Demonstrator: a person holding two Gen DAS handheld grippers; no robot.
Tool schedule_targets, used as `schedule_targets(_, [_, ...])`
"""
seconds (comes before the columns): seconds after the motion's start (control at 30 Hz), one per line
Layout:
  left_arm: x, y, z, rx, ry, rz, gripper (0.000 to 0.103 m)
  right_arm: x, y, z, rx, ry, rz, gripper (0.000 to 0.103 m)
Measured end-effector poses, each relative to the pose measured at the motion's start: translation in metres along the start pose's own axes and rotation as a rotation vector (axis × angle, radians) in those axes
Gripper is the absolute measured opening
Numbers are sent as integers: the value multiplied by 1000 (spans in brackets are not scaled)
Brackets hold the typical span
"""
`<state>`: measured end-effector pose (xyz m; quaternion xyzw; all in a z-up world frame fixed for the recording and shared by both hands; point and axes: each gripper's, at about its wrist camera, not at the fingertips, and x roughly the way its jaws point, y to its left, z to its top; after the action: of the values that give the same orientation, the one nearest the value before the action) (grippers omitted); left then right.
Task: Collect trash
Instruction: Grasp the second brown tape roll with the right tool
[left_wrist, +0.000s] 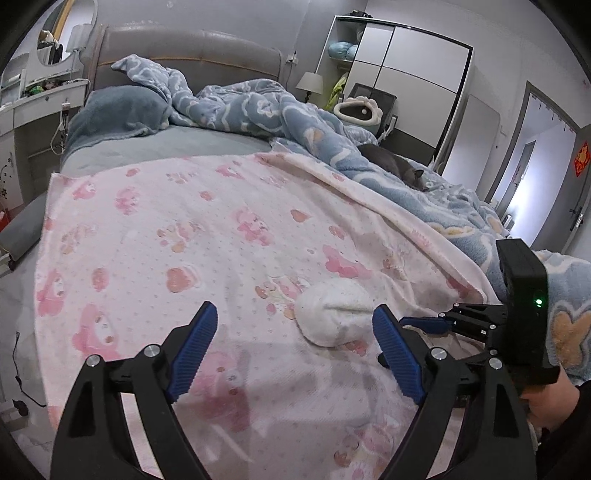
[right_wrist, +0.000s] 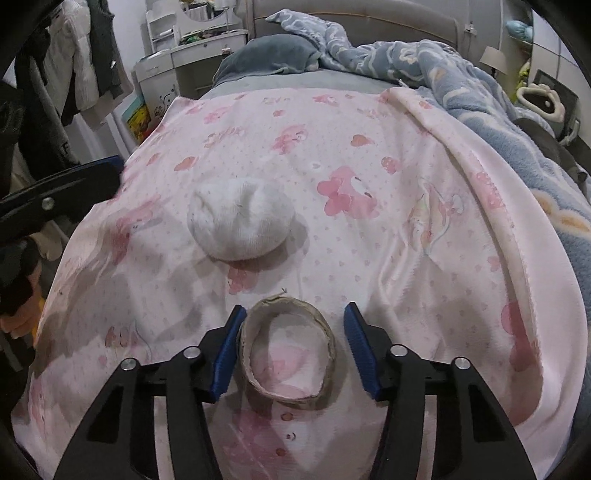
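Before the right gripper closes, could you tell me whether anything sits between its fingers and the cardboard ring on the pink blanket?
Nothing visible does. The cardboard ring lies flat on the pink blanket, already between the open fingers of the right gripper. The white balled sock lies farther up the bed, apart from the ring.

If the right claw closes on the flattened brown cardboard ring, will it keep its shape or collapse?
The flattened brown cardboard ring will probably collapse: its wall looks thin and is already squashed into an oval. It seems light, since the pink patterned blanket barely dents beneath it. The right claw is open around it; one pad appears to touch its side.
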<state>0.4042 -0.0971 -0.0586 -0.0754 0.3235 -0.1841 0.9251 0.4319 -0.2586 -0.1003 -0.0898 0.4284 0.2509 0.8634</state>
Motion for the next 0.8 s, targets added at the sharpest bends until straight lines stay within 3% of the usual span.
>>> schedule_targets(0.13, [17, -4, -2, 1, 17, -10, 88, -2, -3, -2, -21, 3, 22, 44])
schedule_targets(0.5, [44, -22, -3, 27, 48, -60, 88, -18, -14, -3, 7, -37, 105, 43])
schedule_targets(0.8, [63, -15, -3, -28, 94, -61, 85, -26, -5, -1, -37, -45, 196, 43])
